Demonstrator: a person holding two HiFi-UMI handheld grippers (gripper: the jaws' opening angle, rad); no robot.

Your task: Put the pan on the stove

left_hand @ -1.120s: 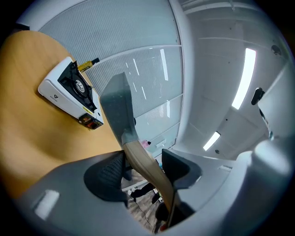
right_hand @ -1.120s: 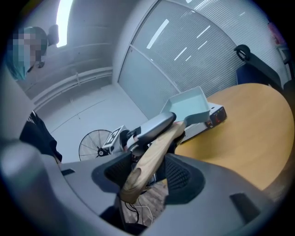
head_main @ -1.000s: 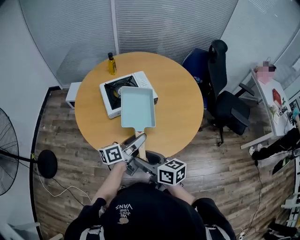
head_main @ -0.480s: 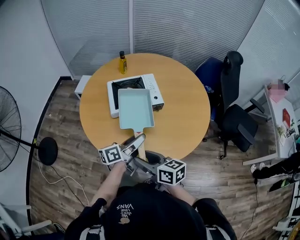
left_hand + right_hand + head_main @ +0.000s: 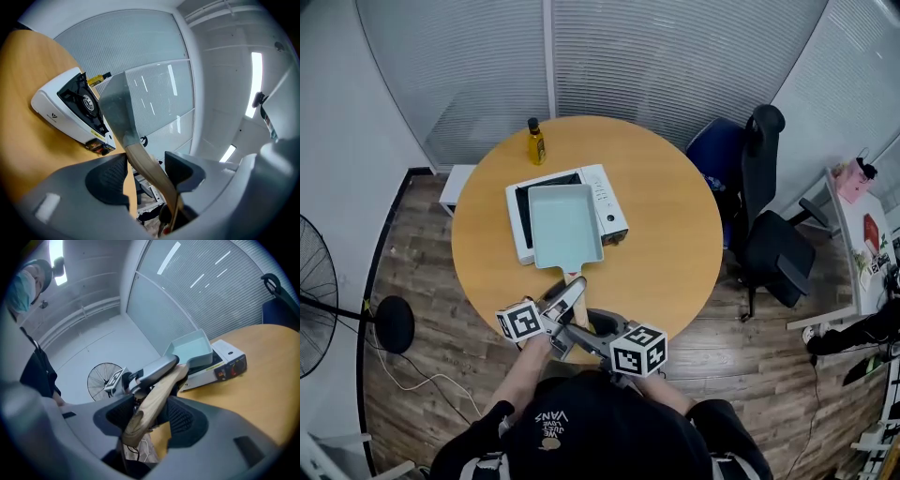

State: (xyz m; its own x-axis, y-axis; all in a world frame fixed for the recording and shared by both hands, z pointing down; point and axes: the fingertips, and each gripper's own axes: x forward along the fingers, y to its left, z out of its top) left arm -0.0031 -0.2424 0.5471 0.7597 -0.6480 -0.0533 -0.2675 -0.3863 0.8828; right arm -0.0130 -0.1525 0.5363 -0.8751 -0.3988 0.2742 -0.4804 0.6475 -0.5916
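Your left gripper point(image 5: 570, 295) and right gripper point(image 5: 584, 325) are both clamped on the wooden handle point(image 5: 157, 397); lower the pan point(image 5: 565, 225) level, centred on the stove point(image 5: 609, 202) at upper-middle frame.

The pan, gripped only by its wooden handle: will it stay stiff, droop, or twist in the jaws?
Probably stiff: the pan looks like formed metal. Likely front-heavy, its body overhanging the handle, so it may droop. The rounded wood could twist.

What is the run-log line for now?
pan over stove, contact unclear; left hand-held gripper shut on handle; right hand-held gripper shut on handle
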